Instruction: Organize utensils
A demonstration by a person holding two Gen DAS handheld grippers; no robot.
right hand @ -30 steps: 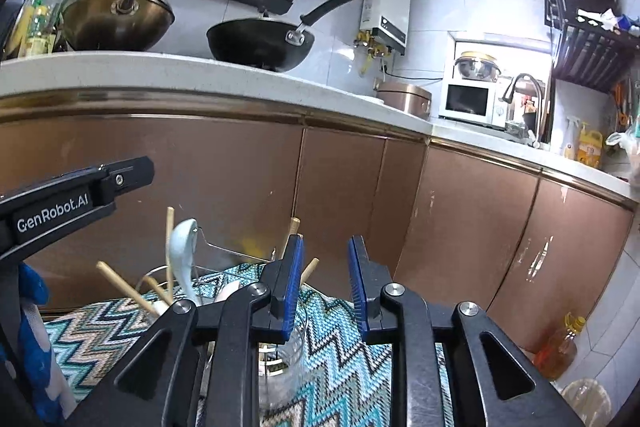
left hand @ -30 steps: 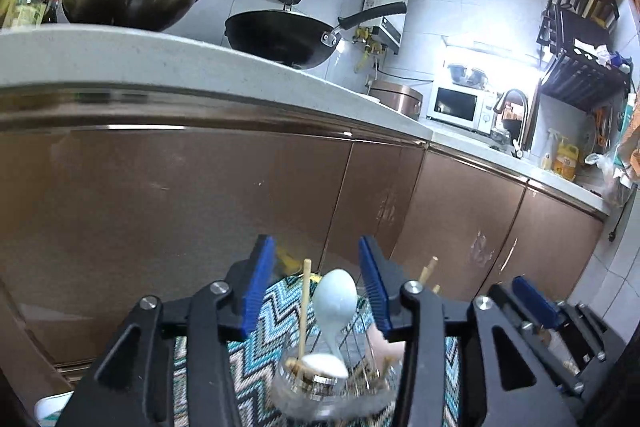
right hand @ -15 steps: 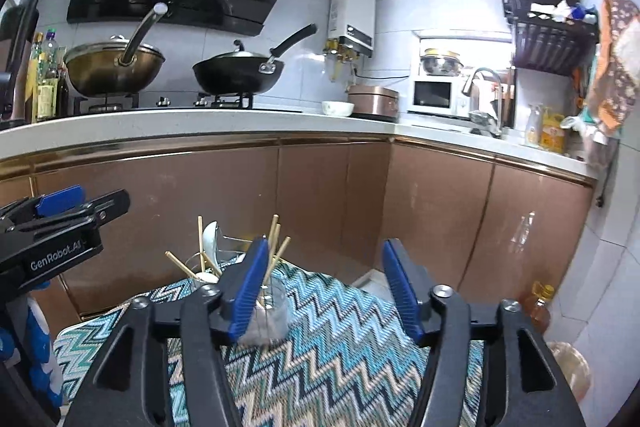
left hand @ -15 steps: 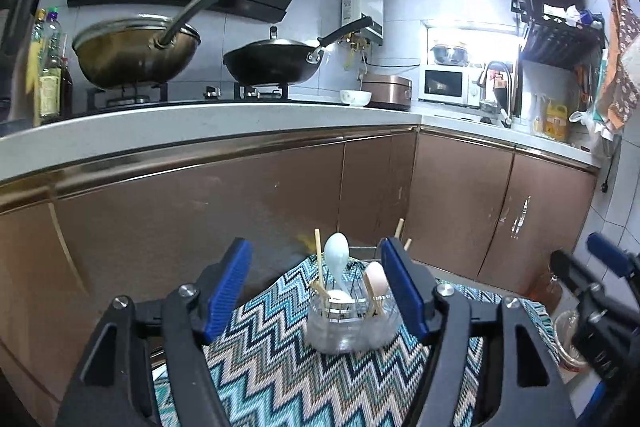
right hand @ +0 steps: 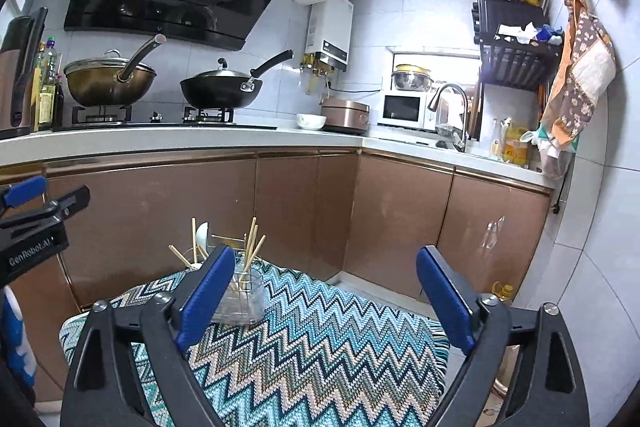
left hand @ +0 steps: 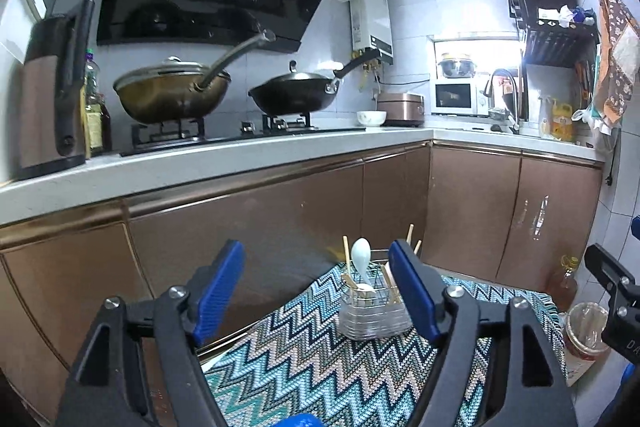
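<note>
The chopsticks [right hand: 251, 247] and spoon [left hand: 361, 253] stand together in the clear holder [left hand: 374, 315] on the zigzag cloth [right hand: 320, 339]; the sorting looks finished; left gripper [left hand: 318, 295] and right gripper [right hand: 324, 299] hover apart from it, jaws wide and empty.

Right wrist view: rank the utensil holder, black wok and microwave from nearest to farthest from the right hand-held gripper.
1. Utensil holder, on the zigzag cloth, just beyond the right hand-held gripper, beside its left finger.
2. Black wok, up on the stove, left of centre.
3. Microwave, in the far corner, right of centre.
</note>
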